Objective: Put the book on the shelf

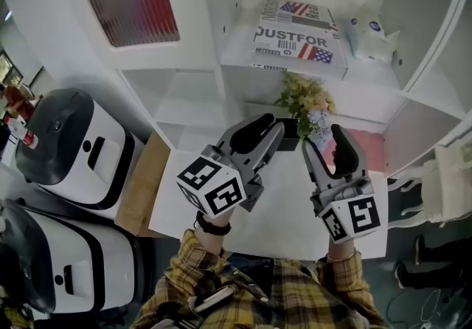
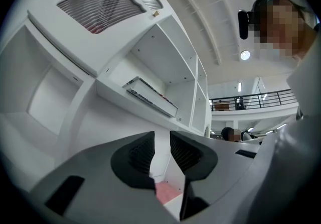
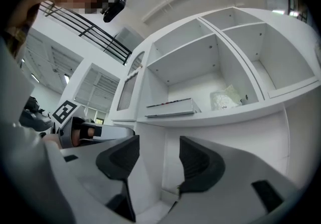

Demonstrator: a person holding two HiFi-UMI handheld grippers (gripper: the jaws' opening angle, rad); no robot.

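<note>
The book (image 1: 299, 38), white with bold black print and flag stripes, lies flat on an upper shelf (image 1: 243, 54) of the white shelving unit. It also shows as a thin slab in the left gripper view (image 2: 150, 97) and in the right gripper view (image 3: 170, 107). Both grippers hang below and in front of that shelf, apart from the book. My left gripper (image 1: 270, 125) (image 2: 161, 142) has a narrow gap between its pads and holds nothing. My right gripper (image 1: 327, 142) (image 3: 159, 150) stands wider open, also with nothing in it.
A crumpled white bag (image 1: 369, 36) (image 3: 225, 99) lies on the same shelf to the right of the book. A pot of flowers (image 1: 306, 102) stands one shelf lower, just beyond the fingertips. Two white-and-black machines (image 1: 74, 147) stand at the left. A pink mat (image 1: 372, 150) lies low at the right.
</note>
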